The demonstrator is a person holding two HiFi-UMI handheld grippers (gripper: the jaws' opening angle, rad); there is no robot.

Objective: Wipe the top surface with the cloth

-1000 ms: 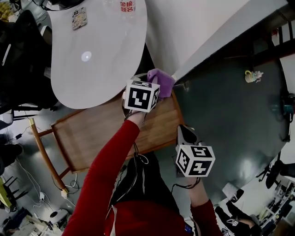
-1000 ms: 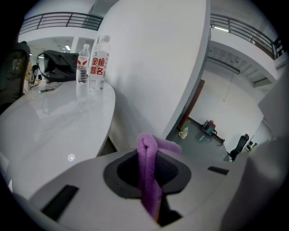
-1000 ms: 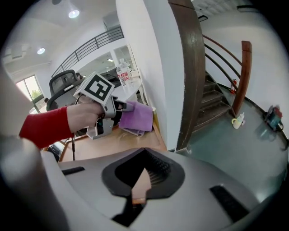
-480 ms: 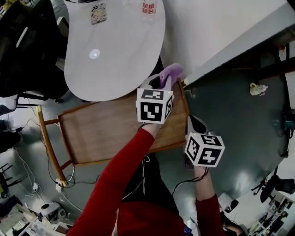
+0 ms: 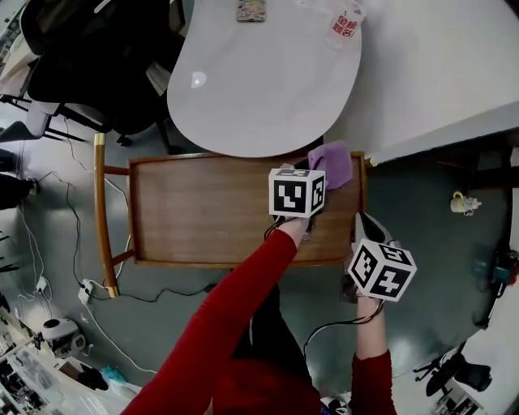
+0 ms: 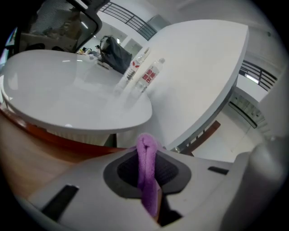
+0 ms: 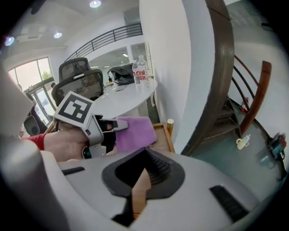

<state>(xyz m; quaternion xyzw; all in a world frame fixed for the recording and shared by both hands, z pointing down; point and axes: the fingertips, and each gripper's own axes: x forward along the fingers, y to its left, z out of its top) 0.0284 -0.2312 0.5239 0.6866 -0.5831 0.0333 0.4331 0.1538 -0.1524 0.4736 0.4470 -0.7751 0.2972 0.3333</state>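
A purple cloth [image 5: 331, 164] lies bunched at the far right corner of the brown wooden top [image 5: 203, 211]. My left gripper [image 5: 315, 168] is shut on it. In the left gripper view a fold of the cloth [image 6: 146, 180] stands pinched between the jaws. The right gripper view shows the cloth [image 7: 135, 133] hanging from the left gripper [image 7: 115, 128] over the wood. My right gripper [image 5: 362, 227] hovers just off the top's right edge, jaws together with nothing in them [image 7: 140, 189].
A white oval table [image 5: 259, 89] overhangs the far edge of the wooden top, with a water bottle [image 5: 345, 23] on it. A black office chair [image 5: 97, 49] stands far left. Cables [image 5: 73, 235] trail on the floor at left. A white wall runs at right.
The head view has swung, so the wooden top now lies square across the frame. The left gripper still holds the cloth at the far right corner; the right gripper stays beside the right edge.
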